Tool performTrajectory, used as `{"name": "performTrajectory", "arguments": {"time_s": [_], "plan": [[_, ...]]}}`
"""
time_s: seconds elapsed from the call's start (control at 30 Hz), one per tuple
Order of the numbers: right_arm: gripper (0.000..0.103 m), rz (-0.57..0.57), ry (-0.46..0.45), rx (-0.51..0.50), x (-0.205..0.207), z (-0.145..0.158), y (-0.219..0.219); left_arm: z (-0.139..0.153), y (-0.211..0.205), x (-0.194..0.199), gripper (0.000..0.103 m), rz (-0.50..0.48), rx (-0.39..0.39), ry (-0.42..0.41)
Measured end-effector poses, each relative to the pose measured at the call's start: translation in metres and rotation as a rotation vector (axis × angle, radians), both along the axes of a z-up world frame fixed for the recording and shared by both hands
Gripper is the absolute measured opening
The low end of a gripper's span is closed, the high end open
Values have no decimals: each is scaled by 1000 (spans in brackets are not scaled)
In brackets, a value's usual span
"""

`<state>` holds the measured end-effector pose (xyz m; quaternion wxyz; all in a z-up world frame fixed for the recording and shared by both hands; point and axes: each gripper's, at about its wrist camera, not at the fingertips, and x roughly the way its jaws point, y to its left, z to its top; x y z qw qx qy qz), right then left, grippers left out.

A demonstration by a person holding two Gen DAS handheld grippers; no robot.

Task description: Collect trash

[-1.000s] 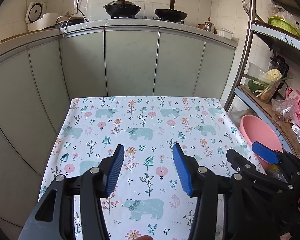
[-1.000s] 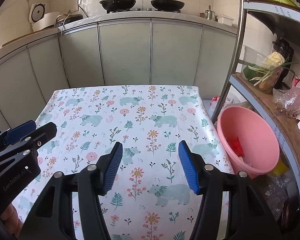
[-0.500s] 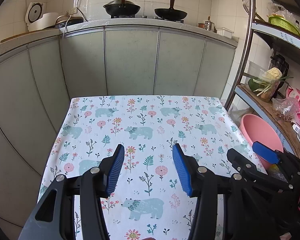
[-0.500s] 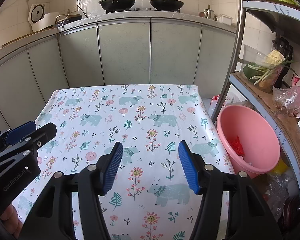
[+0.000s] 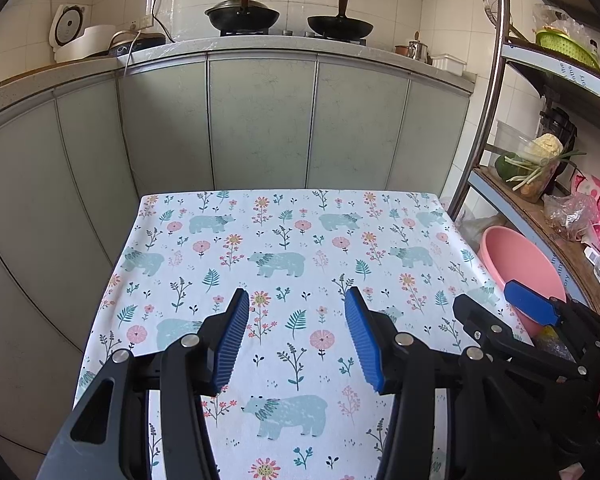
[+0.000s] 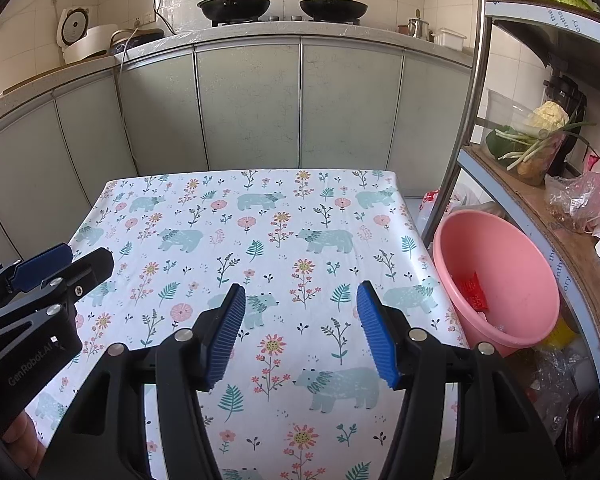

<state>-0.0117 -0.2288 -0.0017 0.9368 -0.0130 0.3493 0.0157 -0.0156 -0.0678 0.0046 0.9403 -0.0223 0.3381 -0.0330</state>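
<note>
Two grippers: left gripper (image 5: pixel 296 336), right gripper (image 6: pixel 300 328). Two woks (image 5: pixel 242 16) (image 5: pixel 339 26), one pink basin (image 6: pixel 500 280), one red wrapper (image 6: pixel 473 290), one rice cooker (image 5: pixel 80 38), one table (image 5: pixel 300 236).

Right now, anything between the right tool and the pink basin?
Nothing but bare floral tablecloth up to the table's right edge; the pink basin sits just beyond it. The right wrist view shows this, with the right tool open.

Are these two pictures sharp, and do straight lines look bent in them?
Left wrist view: sharp, evenly daylit, but the grey-green cabinet doors bow outward and the corners are black. Right wrist view: equally sharp, the steel shelf pole curves strongly.
</note>
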Motion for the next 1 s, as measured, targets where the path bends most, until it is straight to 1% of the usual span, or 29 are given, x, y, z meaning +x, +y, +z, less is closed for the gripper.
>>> {"name": "performTrajectory", "arguments": {"time_s": [0.2,0.43,0.67,1.0], "plan": [[59,-8,-9,-3,-1,2,-4,0,-4,1,50,-20,-1,1],[59,-57,-19,-20,-11,8,-24,4,-26,2,50,-92,-7,-1],[59,-159,-27,-37,-29,15,-65,11,-68,4,50,-208,-9,-1],[58,-339,-26,-38,-66,18,-130,22,-145,-5,50,-405,8,-24]]}}
